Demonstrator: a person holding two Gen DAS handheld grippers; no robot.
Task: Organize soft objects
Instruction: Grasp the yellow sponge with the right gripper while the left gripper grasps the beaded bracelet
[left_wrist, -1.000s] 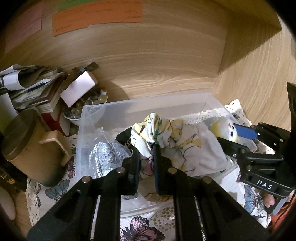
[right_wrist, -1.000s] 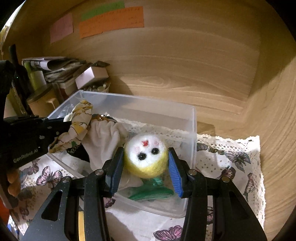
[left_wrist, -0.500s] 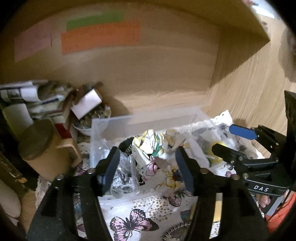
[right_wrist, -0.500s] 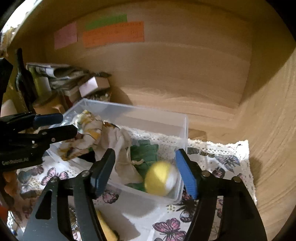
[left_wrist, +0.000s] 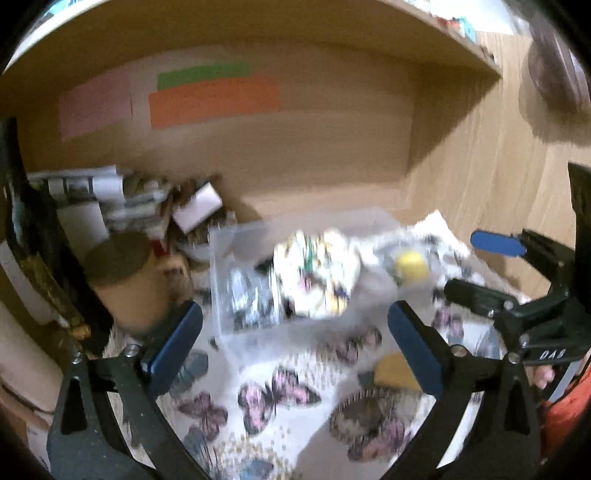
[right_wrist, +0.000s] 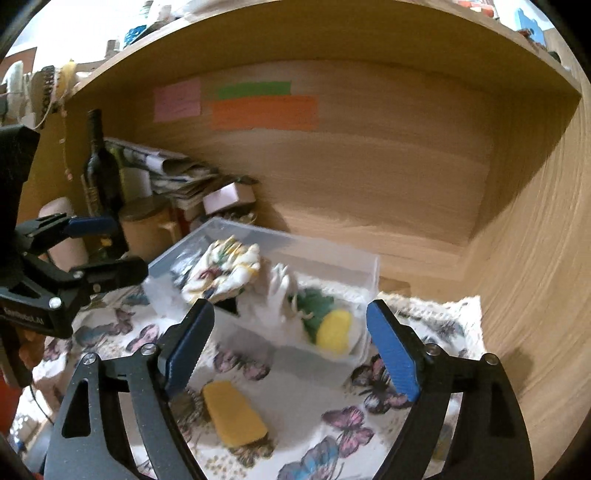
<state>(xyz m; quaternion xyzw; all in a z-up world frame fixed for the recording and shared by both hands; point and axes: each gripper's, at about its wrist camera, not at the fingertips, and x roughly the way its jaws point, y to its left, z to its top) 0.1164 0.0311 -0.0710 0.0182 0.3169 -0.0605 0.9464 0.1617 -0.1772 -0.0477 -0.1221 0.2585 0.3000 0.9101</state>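
Between the spread blue pads of the right gripper (right_wrist: 290, 349), nothing is held; the left gripper (left_wrist: 295, 347) gapes just as wide and empty. Just below the right one, a yellow sponge (right_wrist: 234, 413) lies loose on the butterfly cloth (right_wrist: 343, 421), outside the clear bin (right_wrist: 332, 254). It looks light and squashy, so a pinch across its narrow middle should serve. Beyond, the floral fabric (right_wrist: 225, 269), green cloth (right_wrist: 314, 306) and yellow ball (right_wrist: 334, 330) sit inside the bin.

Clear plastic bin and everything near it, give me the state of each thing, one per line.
Clear plastic bin: open, no lid on.
Floral cloth: bunched, in bin.
Yellow ball toy: in bin, released.
Yellow sponge: outside bin, on butterfly tablecloth.
Left tongs: open, empty.
Right tongs: open, empty.
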